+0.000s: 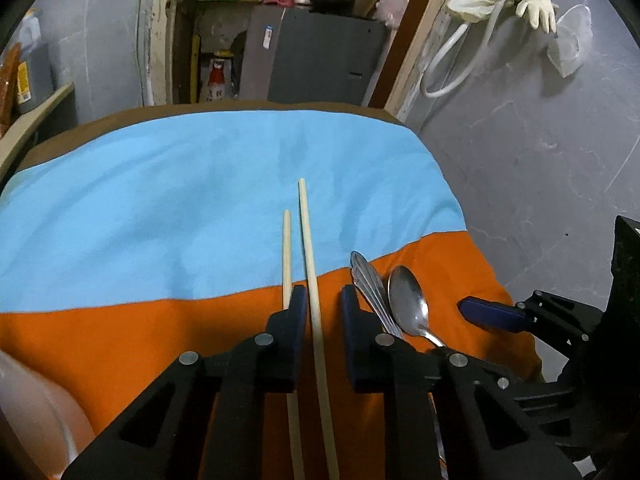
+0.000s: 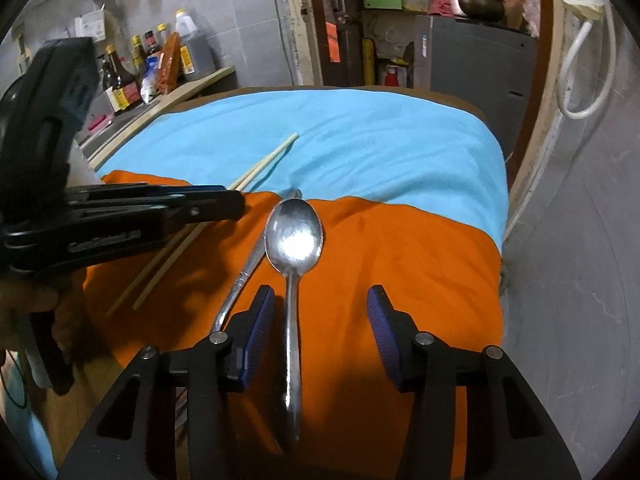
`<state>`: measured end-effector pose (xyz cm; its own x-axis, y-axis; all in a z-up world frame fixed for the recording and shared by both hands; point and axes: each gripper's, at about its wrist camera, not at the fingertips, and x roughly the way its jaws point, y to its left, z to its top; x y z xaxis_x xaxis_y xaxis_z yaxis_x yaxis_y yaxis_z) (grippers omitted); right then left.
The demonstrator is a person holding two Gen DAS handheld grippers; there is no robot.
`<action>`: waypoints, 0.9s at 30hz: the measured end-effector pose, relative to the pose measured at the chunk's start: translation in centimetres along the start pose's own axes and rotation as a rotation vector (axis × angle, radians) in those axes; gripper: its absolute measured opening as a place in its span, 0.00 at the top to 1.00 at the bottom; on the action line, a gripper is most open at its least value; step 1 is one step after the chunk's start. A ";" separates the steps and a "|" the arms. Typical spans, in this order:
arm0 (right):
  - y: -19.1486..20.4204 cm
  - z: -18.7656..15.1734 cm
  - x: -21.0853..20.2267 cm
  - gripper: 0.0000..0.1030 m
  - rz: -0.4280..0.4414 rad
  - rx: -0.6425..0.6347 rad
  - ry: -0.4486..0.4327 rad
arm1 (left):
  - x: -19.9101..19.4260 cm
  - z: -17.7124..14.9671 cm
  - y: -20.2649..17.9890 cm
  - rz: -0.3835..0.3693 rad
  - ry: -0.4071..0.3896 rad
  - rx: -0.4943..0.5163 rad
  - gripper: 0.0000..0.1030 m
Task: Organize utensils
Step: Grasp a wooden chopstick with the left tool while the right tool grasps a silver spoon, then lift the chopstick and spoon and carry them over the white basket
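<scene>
Left claw [image 1: 324,300] low over orange cloth [image 1: 120,344], jaws a bit apart, not pinching. Long chopstick [image 1: 310,264] lies between jaws; short chopstick [image 1: 286,256] just outside left jaw. Both reach onto blue cloth [image 1: 160,200]. Next, second handle [image 1: 368,280], then spoon [image 1: 408,300]. Right claw [image 2: 320,320] half open, spoon handle between jaws, close by left pad [image 2: 260,320], not gripped.

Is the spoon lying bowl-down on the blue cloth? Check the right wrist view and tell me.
No: the spoon lies bowl-up, its hollow catching the light, on the orange cloth, just short of the blue cloth.
</scene>
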<state>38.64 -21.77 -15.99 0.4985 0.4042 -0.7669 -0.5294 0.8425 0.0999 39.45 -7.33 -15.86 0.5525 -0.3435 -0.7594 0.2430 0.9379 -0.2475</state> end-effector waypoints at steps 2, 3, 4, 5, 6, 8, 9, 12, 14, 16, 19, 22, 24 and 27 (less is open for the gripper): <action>0.1 0.4 0.4 0.55 -0.002 -0.009 0.004 | 0.5 0.4 0.2 -0.002 0.019 0.000 0.88; 0.2 0.6 0.6 0.55 -0.004 -0.014 0.007 | 0.6 0.7 0.4 -0.004 0.026 -0.006 0.88; 0.3 0.8 0.7 0.55 -0.006 -0.018 0.009 | 0.8 1.0 0.5 -0.006 0.031 -0.011 0.88; 0.4 1.2 1.0 0.55 -0.009 -0.025 0.012 | 0.9 1.3 0.7 -0.008 0.037 -0.018 0.88; 0.5 1.3 1.1 0.55 -0.011 -0.029 0.013 | 1.2 1.7 0.9 -0.013 0.047 -0.029 0.88; 0.6 1.7 1.5 0.55 -0.016 -0.041 0.019 | 1.3 2.4 1.3 -0.022 0.064 -0.045 0.88; 0.7 1.8 1.7 0.55 -0.019 -0.045 0.022 | 1.5 2.8 1.5 -0.024 0.071 -0.050 0.88; 0.9 2.4 2.2 0.55 -0.028 -0.055 0.029 | 1.7 3.5 2.0 -0.031 0.092 -0.062 0.88; 1.0 2.6 2.5 0.53 -0.030 -0.061 0.033 | 1.6 3.7 2.2 -0.034 0.099 -0.063 0.88; 1.1 3.0 2.8 0.53 -0.032 -0.067 0.034 | 1.5 3.8 2.3 -0.033 0.105 -0.057 0.89; 1.1 3.5 3.3 0.53 -0.031 -0.075 0.036 | 1.7 4.0 2.4 -0.022 0.110 -0.051 0.95; 1.1 3.9 3.5 0.56 -0.032 -0.078 0.037 | 1.7 4.0 2.8 -0.043 0.117 -0.080 0.98; 1.0 3.9 3.4 0.69 -0.035 -0.071 0.029 | 1.6 3.8 2.7 -0.047 0.110 -0.093 0.98; 0.8 3.7 3.2 0.69 -0.023 -0.052 0.024 | 0.8 3.2 2.5 -0.054 0.093 -0.101 0.98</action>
<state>42.34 -18.53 -15.99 0.4943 0.3759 -0.7838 -0.5535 0.8314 0.0496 43.07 -5.35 -15.14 0.4637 -0.3917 -0.7947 0.1858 0.9200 -0.3450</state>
